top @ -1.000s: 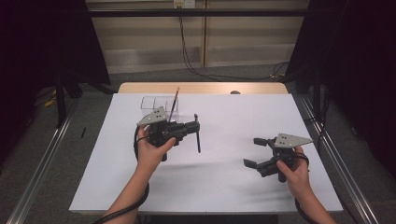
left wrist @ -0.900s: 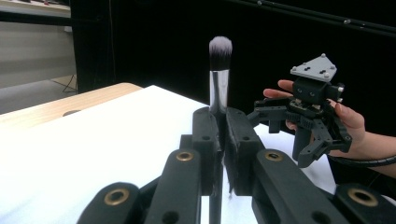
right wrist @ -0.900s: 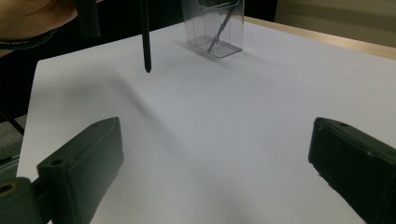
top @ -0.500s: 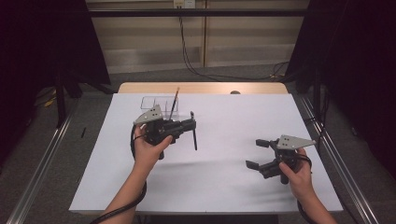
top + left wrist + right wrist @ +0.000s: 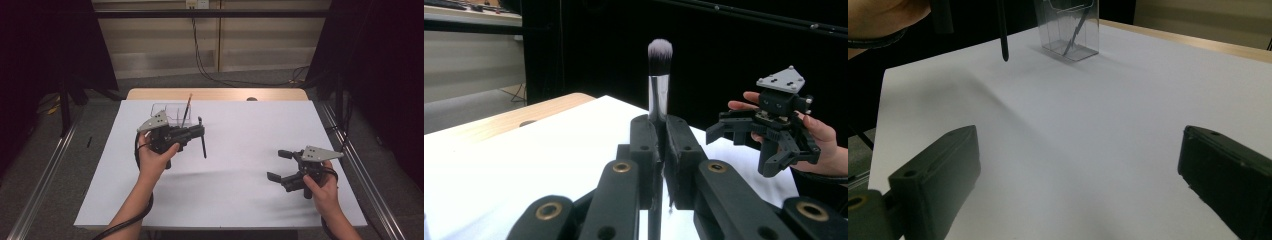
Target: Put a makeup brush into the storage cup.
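The left gripper has carried the black-handled makeup brush toward the clear plastic holder (now at its 11 o'clock). Its fingers clamp the upright handle. The right gripper hangs wide open over the white tabletop.

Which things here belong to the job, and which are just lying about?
In the job:
- black-handled makeup brush, clamped in the left gripper
- clear plastic holder box with a thin brush

Lying about:
- small dark object at the table's far edge
- open right gripper, idle

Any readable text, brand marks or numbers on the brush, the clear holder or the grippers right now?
None can be read.
Makeup brush, clamped in the left gripper: handle and ferrule show no print.
Clear holder: no label visible.
Right gripper and its grey plate: no markings legible.
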The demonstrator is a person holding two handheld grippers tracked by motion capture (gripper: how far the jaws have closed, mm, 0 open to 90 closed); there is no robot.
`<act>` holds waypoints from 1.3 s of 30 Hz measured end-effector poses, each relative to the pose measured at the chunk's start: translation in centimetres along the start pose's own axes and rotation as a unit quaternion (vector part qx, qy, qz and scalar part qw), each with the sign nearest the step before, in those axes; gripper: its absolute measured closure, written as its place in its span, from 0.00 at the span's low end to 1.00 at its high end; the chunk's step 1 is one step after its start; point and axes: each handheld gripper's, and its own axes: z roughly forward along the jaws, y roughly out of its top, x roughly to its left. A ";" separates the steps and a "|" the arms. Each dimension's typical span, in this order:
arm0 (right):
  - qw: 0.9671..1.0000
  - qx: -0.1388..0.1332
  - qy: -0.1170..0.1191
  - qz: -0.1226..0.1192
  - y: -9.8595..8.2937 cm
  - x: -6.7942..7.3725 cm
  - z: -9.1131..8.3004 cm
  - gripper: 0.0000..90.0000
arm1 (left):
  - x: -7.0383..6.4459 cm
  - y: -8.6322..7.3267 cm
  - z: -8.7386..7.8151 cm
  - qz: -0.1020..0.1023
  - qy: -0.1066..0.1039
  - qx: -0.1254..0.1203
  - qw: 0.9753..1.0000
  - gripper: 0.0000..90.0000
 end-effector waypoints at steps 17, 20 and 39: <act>1.000 0.000 -0.012 0.004 -0.4 -0.1 -1.2 0.03 | 0.7 0.3 -1.0 0.002 0.018 0.000 1.000 0.93; 1.000 0.001 -0.014 0.004 -0.5 -0.1 -1.4 0.03 | 0.8 0.4 -1.1 0.004 0.021 -0.002 1.000 0.93; 1.000 0.000 -0.021 0.007 -1.1 -0.1 -1.9 0.03 | 2.0 1.2 -2.2 0.004 0.045 0.002 0.999 0.93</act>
